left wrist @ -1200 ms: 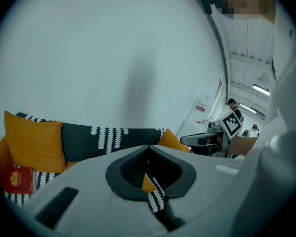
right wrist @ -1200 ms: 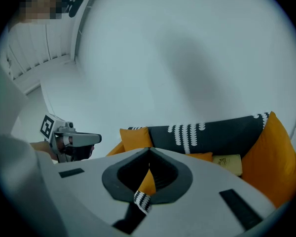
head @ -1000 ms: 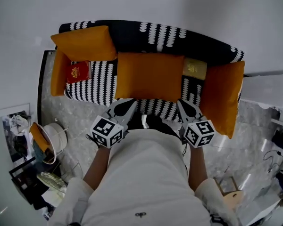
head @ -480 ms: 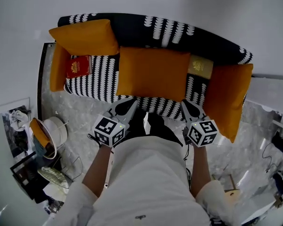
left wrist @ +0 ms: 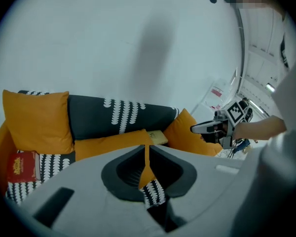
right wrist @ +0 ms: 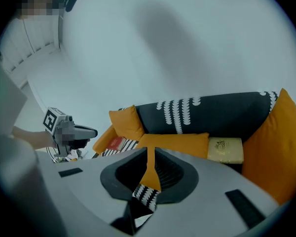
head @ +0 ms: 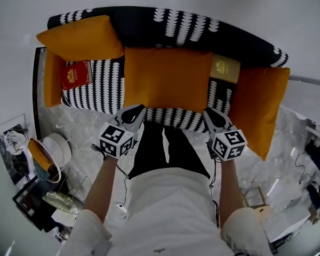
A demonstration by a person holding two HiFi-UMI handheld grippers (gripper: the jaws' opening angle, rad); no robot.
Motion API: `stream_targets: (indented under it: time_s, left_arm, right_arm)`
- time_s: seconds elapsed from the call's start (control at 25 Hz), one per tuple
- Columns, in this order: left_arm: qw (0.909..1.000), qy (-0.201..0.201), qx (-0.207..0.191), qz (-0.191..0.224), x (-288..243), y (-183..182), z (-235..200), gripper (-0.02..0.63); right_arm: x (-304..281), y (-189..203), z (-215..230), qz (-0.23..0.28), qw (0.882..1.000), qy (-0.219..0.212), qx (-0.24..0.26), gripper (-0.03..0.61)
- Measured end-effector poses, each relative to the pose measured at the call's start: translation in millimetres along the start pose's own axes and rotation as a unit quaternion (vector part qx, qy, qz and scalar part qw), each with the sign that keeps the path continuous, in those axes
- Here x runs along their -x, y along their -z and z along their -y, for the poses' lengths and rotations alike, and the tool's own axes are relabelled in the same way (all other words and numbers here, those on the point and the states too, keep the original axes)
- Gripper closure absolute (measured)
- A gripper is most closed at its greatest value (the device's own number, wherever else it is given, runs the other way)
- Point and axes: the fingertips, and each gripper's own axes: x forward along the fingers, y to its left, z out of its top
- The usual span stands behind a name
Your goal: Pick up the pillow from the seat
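A big orange pillow (head: 167, 78) lies flat on the middle of the seat of a black-and-white sofa (head: 170, 28). My left gripper (head: 139, 109) hangs at the seat's front edge, just off the pillow's near left corner, its jaws shut and empty. My right gripper (head: 207, 111) mirrors it by the near right corner, also shut with nothing in it. In the left gripper view the pillow (left wrist: 108, 143) shows just beyond the shut left gripper (left wrist: 147, 148). The right gripper view shows the same pillow (right wrist: 180, 143) beyond the shut right gripper (right wrist: 149, 149).
More orange pillows stand at the back left (head: 80, 37), the left arm (head: 50, 79) and the right arm (head: 258, 108). A red box (head: 74, 73) and a yellow box (head: 225, 69) lie on the seat. A white basket (head: 56, 148) stands on the floor at left.
Both grippers have sunk and moved toward the sofa's front edge. The sofa and pillow now fill more of the head view.
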Motion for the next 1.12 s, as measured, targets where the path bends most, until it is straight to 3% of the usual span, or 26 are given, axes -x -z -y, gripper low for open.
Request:
stream_targets:
  time_s: [0.12, 0.2, 0.6, 0.84, 1.12]
  left_arm:
    - [0.9998, -0.002, 0.018, -0.009, -11.9, 12.5, -19.6, 0.547]
    - [0.9994, -0.003, 0.03, -0.015, -19.3, 20.6, -32.1, 0.513]
    - [0.9952, -0.027, 0.071, -0.062, -60.8, 65.2, -112.9, 0.377]
    - [0.9887, -0.026, 0.114, -0.094, -83.4, 95.2, -147.9, 0.267]
    - [0.983, -0.031, 0.136, -0.119, -106.3, 123.3, -180.5, 0.194]
  right_arm:
    - [-16.1, 8.5, 6.3, -0.016, 1.0, 0.0, -0.005, 0.554]
    - [-26.0, 14.3, 10.2, -0.029, 1.0, -0.003, -0.01, 0.49]
    - [-80.8, 47.2, 41.1, -0.081, 0.996, 0.006, -0.036, 0.333]
    - [-106.9, 60.8, 66.8, -0.101, 0.993, 0.011, -0.054, 0.268]
    - [-127.5, 88.4, 105.3, -0.128, 0.988, 0.036, -0.073, 0.203]
